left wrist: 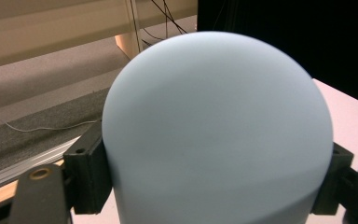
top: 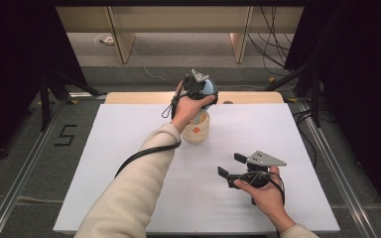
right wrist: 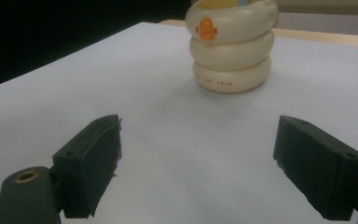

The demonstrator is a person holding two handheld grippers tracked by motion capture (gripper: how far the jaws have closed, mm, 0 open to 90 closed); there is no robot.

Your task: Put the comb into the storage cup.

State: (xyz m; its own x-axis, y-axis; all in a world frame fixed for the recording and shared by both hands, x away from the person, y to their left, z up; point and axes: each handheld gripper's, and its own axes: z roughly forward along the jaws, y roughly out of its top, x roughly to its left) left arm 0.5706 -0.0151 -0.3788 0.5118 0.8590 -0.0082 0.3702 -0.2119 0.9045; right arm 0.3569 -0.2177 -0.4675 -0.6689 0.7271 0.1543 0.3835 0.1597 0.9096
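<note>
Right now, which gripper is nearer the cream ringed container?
Left. The left gripper is just above the cream ringed container, shut on a pale blue ball. The right gripper sits open, apart on the white table.

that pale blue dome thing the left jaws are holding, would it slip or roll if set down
The pale blue dome looks smooth and rounded, so it may slip where the left gripper pinches its curved sides. Laid on its side on the white table, it would probably roll. It looks stiff, not floppy.

Looks like a lab recording bay: black curtains (top: 10, 74) either side, metal floor rails (top: 27, 163), loose cables (top: 273, 44), a white-covered worktop (top: 129, 148), probably purpose-built.
</note>
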